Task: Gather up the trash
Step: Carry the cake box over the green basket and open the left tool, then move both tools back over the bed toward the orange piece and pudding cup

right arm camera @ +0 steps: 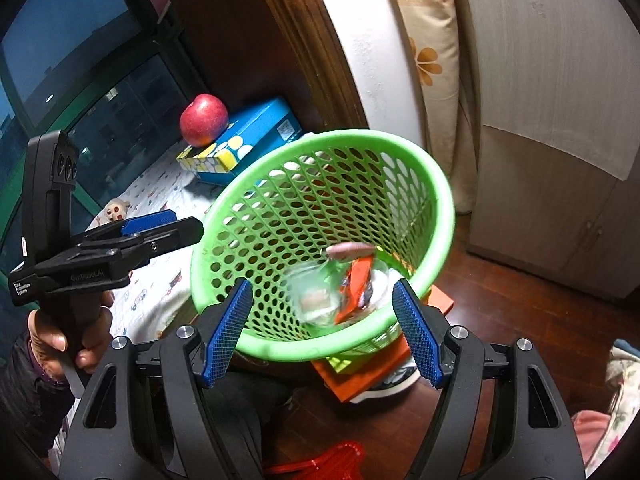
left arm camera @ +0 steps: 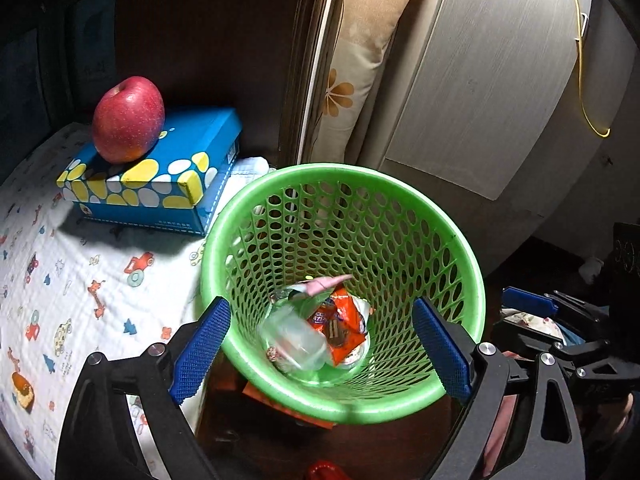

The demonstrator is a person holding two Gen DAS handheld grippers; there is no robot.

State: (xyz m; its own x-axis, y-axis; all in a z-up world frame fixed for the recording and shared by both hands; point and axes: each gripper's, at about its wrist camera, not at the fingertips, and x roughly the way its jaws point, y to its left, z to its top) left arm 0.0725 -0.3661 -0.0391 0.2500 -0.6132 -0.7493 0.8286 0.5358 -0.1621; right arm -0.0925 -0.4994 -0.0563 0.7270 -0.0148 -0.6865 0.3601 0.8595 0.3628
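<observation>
Inside: a blurred clear plastic bottle (left arm camera: 294, 342), an orange snack wrapper (left arm camera: 340, 326) and a pink scrap (left arm camera: 326, 283) at the bottom of a green perforated wastebasket (left arm camera: 452, 240) (standing on the dark floor beside a bed). Above the rim, left gripper (left arm camera: 320, 354) spread wide, holding nothing; right gripper (right arm camera: 324, 326) likewise wide and bare. Just beyond the basket, a blue tissue box (left arm camera: 176, 176) on a cartoon-print sheet (left arm camera: 80, 280), topped by a red apple (left arm camera: 129, 119). Behind, a floral cushion (left arm camera: 360, 64) against a pale cabinet (left arm camera: 492, 80).

Black fingers (left arm camera: 202, 346) with blue textured pads, silver screws.
</observation>
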